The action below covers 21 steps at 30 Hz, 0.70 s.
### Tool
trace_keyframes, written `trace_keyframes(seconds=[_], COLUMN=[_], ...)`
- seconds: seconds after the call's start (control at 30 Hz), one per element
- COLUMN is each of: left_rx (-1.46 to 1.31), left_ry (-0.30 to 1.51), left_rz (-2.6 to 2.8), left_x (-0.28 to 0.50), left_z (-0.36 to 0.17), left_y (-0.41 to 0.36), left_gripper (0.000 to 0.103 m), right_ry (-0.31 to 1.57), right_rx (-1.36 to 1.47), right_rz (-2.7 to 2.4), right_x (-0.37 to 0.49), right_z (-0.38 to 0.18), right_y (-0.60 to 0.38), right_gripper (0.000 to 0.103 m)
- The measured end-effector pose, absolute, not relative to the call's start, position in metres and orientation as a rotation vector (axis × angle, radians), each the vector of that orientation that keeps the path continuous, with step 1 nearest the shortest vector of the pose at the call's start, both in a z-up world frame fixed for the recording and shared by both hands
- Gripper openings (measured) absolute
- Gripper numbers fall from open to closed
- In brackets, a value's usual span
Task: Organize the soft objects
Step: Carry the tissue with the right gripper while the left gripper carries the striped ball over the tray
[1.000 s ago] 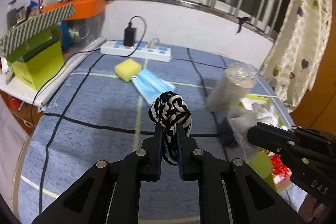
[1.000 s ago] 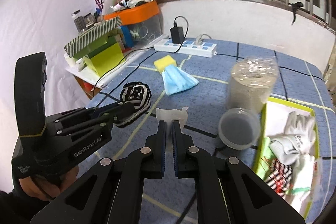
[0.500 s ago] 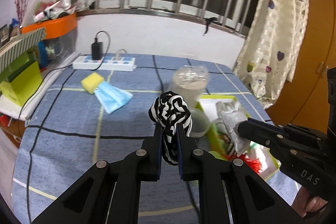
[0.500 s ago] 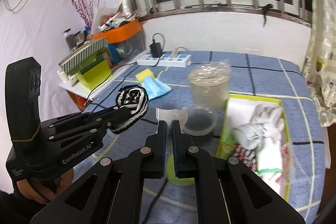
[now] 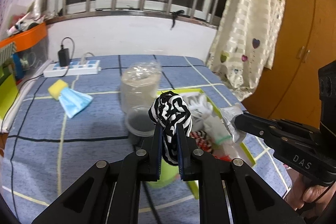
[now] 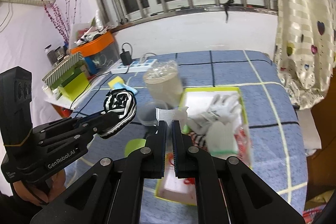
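Carry step, both hands loaded, heading for the green tray (image 6: 241,98).

Far left on the surface (image 5: 84,135): yellow sponge (image 5: 56,89) and blue face mask (image 5: 74,101) touching each other, not yet collected. Power strip (image 5: 73,68) behind them along the wall edge.

Centre: left tool (image 5: 169,129) clenched on a striped cloth bundle (image 5: 171,112), which bulges above the fingers and hangs between them. Behind it a clear plastic jar (image 5: 140,85) with a smaller clear cup (image 5: 139,121) at its base, both just beside the tray's left rim (obstacles on the approach).

Right: right tool (image 6: 168,125) clenched on a thin white wad (image 6: 171,114), probably tissue or a wipe, blur makes it hard to call. The tray holds white gloves (image 6: 222,110) and red-white bits, so it's already fairly full; the near end looks barest.

Next move, judged: lower each tool over the tray wall and release inside, clearing the rim and not knocking the jar or cup. Left tool has to come in past the jar; right has open room on its side, though the surface edge and curtain (image 6: 304,35) sit not far beyond. A green lid-like thing (image 6: 134,145) lies near the tray's front corner.
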<state>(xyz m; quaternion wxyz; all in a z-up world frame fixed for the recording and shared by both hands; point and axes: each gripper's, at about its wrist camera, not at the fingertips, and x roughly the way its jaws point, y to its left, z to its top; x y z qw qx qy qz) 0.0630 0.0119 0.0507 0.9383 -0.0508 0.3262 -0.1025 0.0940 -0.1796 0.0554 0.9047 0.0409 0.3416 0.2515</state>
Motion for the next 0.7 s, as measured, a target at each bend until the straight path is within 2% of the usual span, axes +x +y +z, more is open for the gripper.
trace_keyframes(seconds=[0.7], left_rx=[-0.033], left_ry=[0.836], left_rz=[-0.357], left_x=[0.065], left_z=[-0.005], left_y=[-0.061], left_gripper=[0.011], right_ry=[0.853], right_rx=[0.141], right_rz=[0.432], right_x=[0.098], right_z=[0.000], right_y=[-0.244], right_gripper=[0.006])
